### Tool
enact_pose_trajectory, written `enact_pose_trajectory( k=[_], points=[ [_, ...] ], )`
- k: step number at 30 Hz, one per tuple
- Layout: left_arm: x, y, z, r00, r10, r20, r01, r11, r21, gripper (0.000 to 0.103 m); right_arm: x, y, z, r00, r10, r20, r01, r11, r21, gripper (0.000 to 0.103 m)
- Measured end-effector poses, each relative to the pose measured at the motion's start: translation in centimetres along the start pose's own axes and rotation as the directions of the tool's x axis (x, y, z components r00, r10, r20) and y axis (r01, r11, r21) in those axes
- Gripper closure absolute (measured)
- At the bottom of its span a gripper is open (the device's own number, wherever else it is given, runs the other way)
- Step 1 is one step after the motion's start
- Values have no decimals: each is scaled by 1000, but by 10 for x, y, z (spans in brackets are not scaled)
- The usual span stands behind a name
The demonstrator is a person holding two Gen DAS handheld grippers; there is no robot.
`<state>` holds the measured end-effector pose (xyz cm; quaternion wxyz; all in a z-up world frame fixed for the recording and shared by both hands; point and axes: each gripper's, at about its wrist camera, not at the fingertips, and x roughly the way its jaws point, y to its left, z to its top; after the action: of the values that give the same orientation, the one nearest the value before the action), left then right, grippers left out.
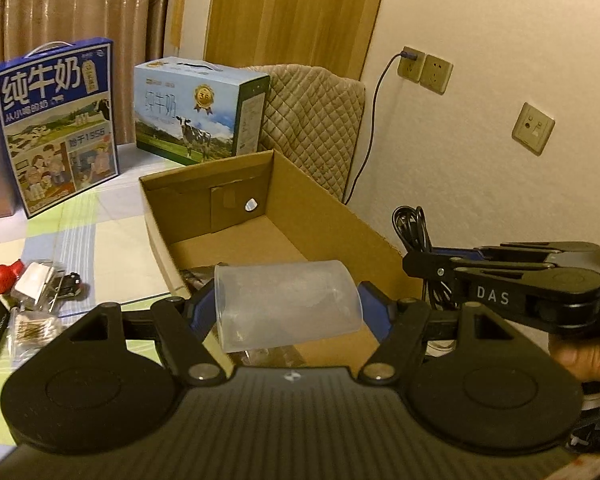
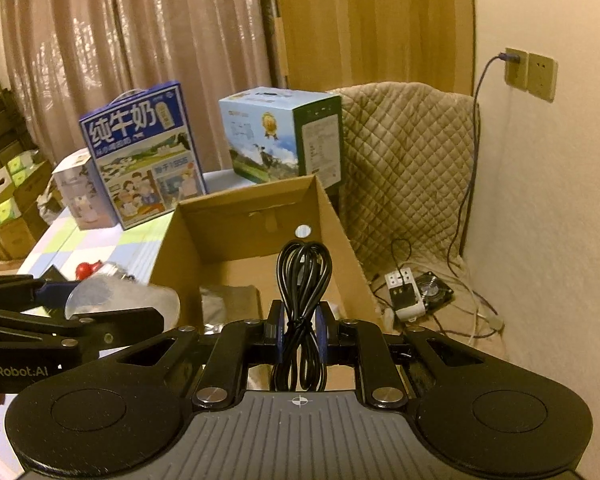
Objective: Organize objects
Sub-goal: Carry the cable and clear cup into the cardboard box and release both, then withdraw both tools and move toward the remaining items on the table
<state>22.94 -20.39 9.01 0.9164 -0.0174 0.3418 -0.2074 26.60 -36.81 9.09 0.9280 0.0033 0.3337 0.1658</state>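
- Left gripper [image 1: 286, 312] jaws pinch a translucent plastic cup [image 1: 288, 306] over the cardboard box's [image 1: 324, 216] near edge.
- Right gripper [image 2: 300, 330] jaws clamp a coiled black cable [image 2: 304, 276] above that box.

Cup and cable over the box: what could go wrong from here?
1. The cup is smooth, translucent and lies sideways between the left hand-held gripper fingers; it may slip or squash.
2. The coiled cable hangs loose from the right hand-held gripper; loops could snag the box wall or uncoil on release.
3. Both grippers sit close together over the box's near end, so they might collide when lowering.
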Motion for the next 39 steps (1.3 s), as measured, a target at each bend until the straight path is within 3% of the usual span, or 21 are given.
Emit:
enact_pose_trajectory(
  k=[2,4,25,26,27,29,39],
  points=[
    [7,1,1,1000,-23,6,23,1000,-15,32,1,-4,-1,1000,-2,4,2,1000,14,90],
    [14,5,2,999,-45,-2,45,998,-41,20,2,-6,-1,1000,-1,2,1,1000,20,90],
    [-7,27,-9,1000,20,-4,-20,999,-39,20,2,11,4,999,48,15,-48,999,6,90],
    [-8,28,-9,1000,21,-1,-21,999,-38,20,3,11,4,998,51,33,-51,999,8,83],
    [-9,28,-9,1000,21,1,-21,999,-34,20,3,10,4,998,45,49,-46,999,14,66],
    [-9,31,-10,1000,26,4,-26,999,-30,20,2,7,4,996,35,80,-39,998,45,50],
    [-15,46,-16,999,50,3,-50,997,-50,19,-7,9,0,998,30,61,-33,999,41,49]
  ],
)
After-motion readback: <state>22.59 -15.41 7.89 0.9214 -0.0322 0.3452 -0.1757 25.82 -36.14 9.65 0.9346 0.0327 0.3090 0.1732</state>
